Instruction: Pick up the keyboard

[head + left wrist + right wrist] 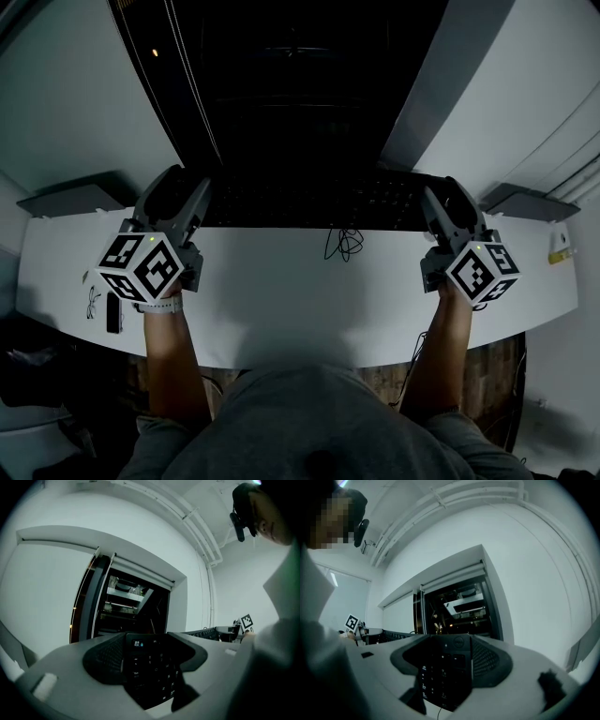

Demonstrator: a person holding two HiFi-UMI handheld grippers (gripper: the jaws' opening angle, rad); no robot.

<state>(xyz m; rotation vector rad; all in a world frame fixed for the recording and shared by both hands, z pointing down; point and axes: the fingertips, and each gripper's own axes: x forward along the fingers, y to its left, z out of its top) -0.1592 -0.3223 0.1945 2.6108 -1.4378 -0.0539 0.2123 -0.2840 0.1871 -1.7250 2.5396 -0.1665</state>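
In the head view, the keyboard (309,199) is seen lying across the far part of the white desk (281,300). It is flanked by the left gripper (194,202) at its left end and the right gripper (435,212) at its right end. The step in hand is judged to be the two-ended grasp, just ahead of the lift. Whether the keyboard has left the desk cannot be told. A thin tangled cable (345,244) is seen just in front of the keyboard's middle, and it could drag or snag when the keyboard is raised. A small dark object (112,312) lies well to the left of the keyboard, out of the way.

In the left gripper view, the keyboard's Esc corner (140,648) is held between the jaws of the left gripper (147,663) — they are closed on it.

In the right gripper view, the keyboard's other end (440,679) is clamped in the same way by the right gripper (451,665). A level, even rise of both ends is called for next — otherwise the keyboard may be twisted or slip out.
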